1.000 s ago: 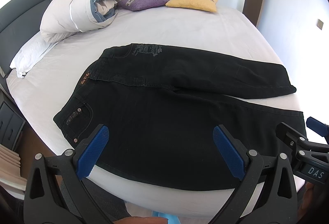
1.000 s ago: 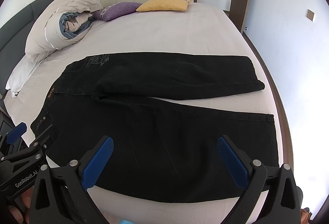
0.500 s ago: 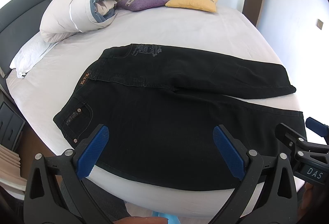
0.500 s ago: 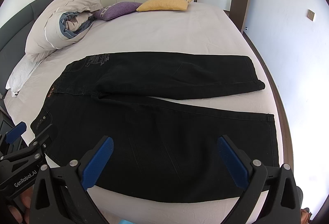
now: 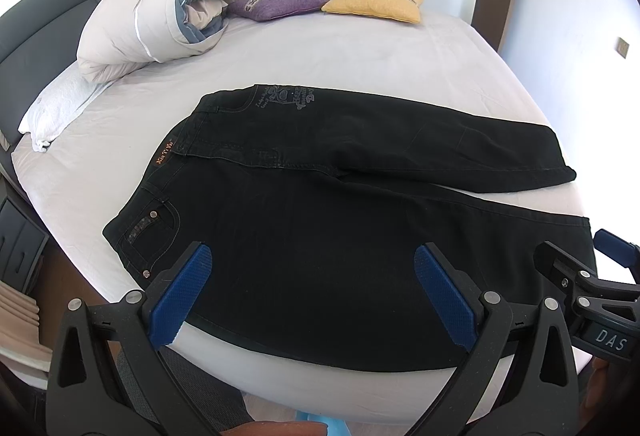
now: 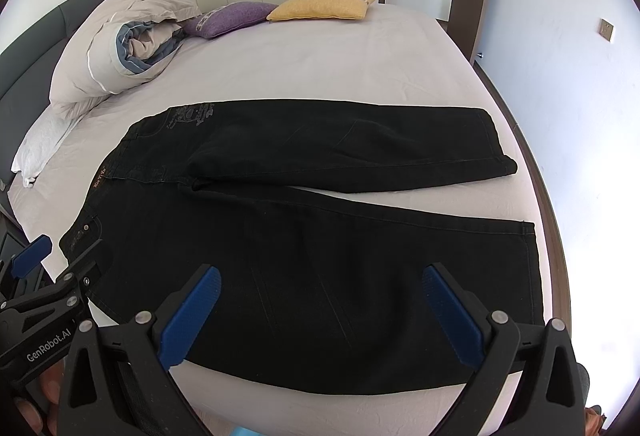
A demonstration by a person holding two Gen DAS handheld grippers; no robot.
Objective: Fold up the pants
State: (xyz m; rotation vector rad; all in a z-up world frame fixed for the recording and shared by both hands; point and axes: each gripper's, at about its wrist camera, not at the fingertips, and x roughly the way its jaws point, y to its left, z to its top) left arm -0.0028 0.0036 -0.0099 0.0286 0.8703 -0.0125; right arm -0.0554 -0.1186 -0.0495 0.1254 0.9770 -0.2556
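Black pants point(image 5: 320, 220) lie flat on the white bed point(image 5: 360, 59), waistband at the left, both legs running right and spread apart in a narrow V; they also show in the right wrist view point(image 6: 320, 244). My left gripper point(image 5: 312, 292) is open and empty, hovering above the near leg by the bed's front edge, toward the waist end. My right gripper point(image 6: 320, 310) is open and empty above the same leg, toward the hem end. Each gripper shows at the edge of the other's view.
A rolled duvet point(image 5: 160, 23) and a white pillow point(image 5: 56, 107) lie at the bed's far left by the grey headboard point(image 5: 44, 3). A purple cushion point(image 5: 276, 1) and a yellow cushion point(image 5: 372, 3) sit at the back. Wardrobe doors and a door stand behind.
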